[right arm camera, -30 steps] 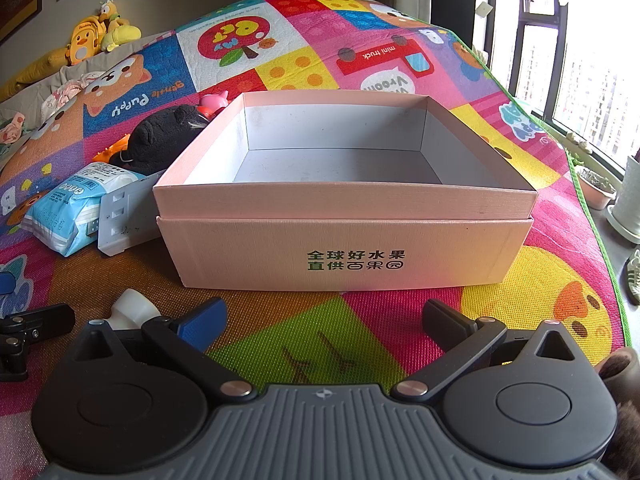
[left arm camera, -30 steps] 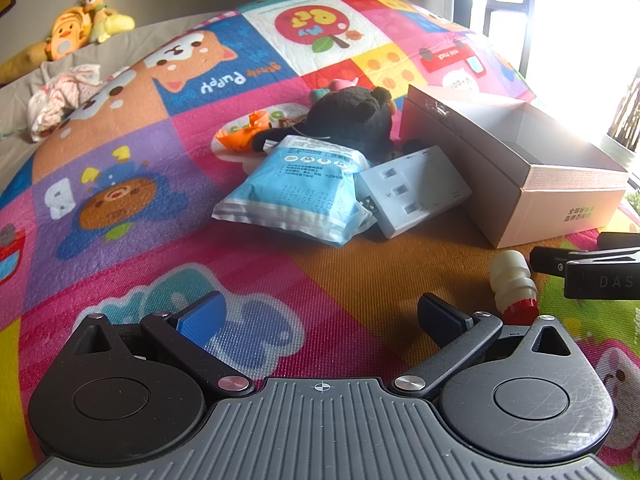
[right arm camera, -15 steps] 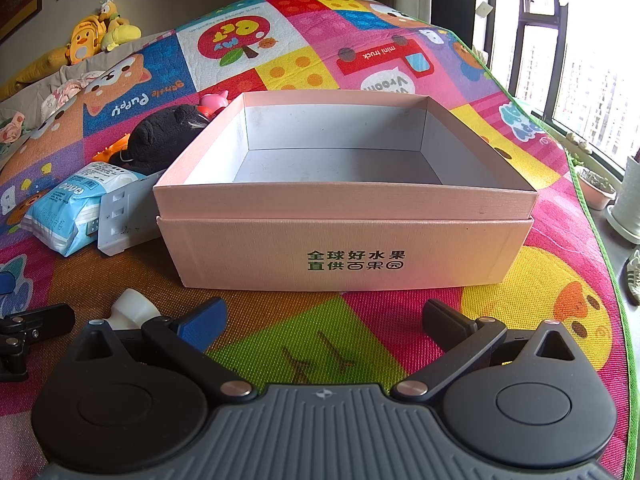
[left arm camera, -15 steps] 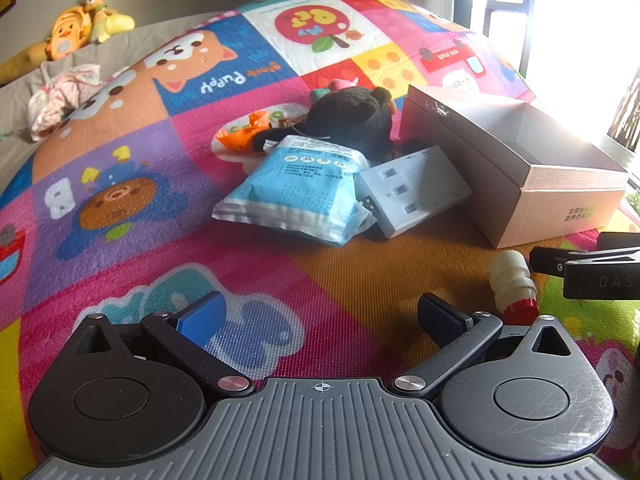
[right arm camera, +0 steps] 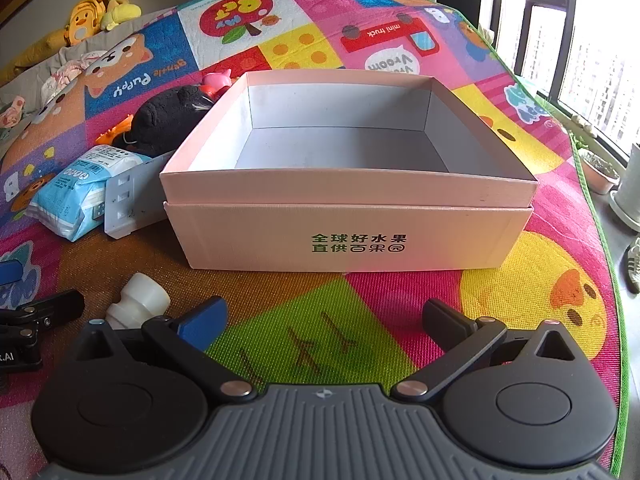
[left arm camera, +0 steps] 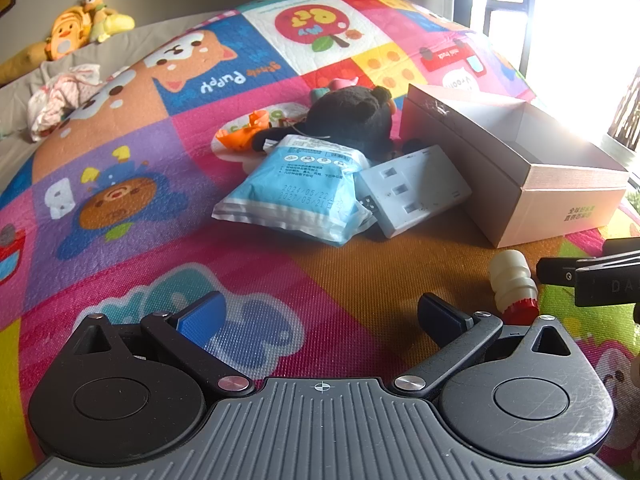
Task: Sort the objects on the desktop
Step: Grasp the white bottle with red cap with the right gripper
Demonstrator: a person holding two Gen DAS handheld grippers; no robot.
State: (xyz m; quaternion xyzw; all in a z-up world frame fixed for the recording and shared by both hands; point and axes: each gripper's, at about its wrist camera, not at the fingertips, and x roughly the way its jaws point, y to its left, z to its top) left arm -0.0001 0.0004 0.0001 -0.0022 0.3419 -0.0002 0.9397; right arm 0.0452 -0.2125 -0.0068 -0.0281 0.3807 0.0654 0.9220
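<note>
In the left wrist view, the left gripper (left arm camera: 320, 316) is held low over the patchwork play mat (left arm camera: 120, 208) with its jaws spread wide and nothing between them. A blue wet-wipe pack (left arm camera: 292, 196) is seen at about 12 o'clock from the gripper, with a white power strip (left arm camera: 416, 190) leaning against its right edge and a black plush toy (left arm camera: 352, 120) just behind both. An orange toy (left arm camera: 244, 132) is partly hidden at 11 o'clock, a small white bottle with a red cap (left arm camera: 512, 284) lies at 2 o'clock, and the pink cardboard box (left arm camera: 560, 200) is placed at 1 o'clock, open at the top. In the right wrist view, the right gripper (right arm camera: 324, 320) is likewise held wide apart and empty, aimed at the box (right arm camera: 348, 232), which fills 12 o'clock and is shown to hold nothing. The bottle (right arm camera: 140, 300) is found at 10 o'clock, touching nothing but the mat, just beside the tip of the left gripper (right arm camera: 36, 312); the wipe pack (right arm camera: 76, 192) and power strip (right arm camera: 132, 196) are set against the box's left wall, and a pink toy (right arm camera: 216, 80) peeks out at 11 o'clock. Sorting is judged not yet begun. A slip could be caused by the bottle's round body rolling under a pinch, the overlapped pack and strip could be dragged together, and the two grippers could collide, being so near one another.
</note>
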